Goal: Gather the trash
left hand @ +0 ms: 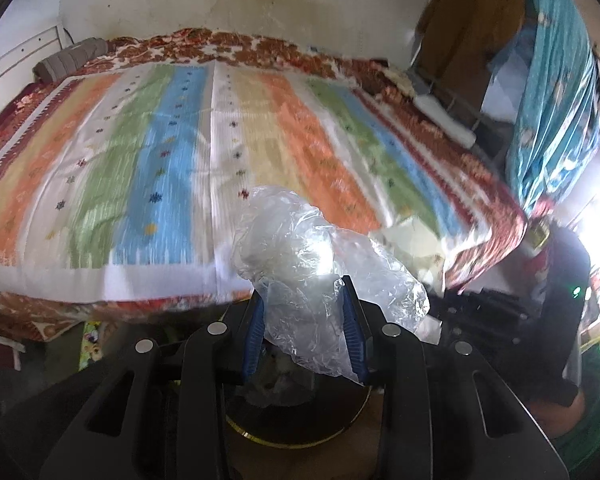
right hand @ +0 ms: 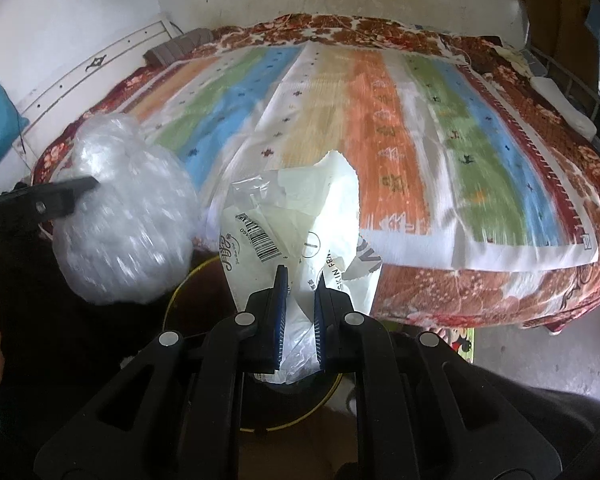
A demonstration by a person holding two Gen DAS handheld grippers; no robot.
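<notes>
Since both pieces are already off the bed, the job now is just the drop. The left tongs are clamped on a crumpled clear plastic bag, and the right tongs are pinched narrow on a white printed wrapper. Both hang right above a dark round bin with a yellow rim, I think. I'd get each piece centred over the opening and low before letting go, since thin plastic drifts. The wrapper shows a barcode and what looks like "SKIN FRI…"; the rest I can't read.
</notes>
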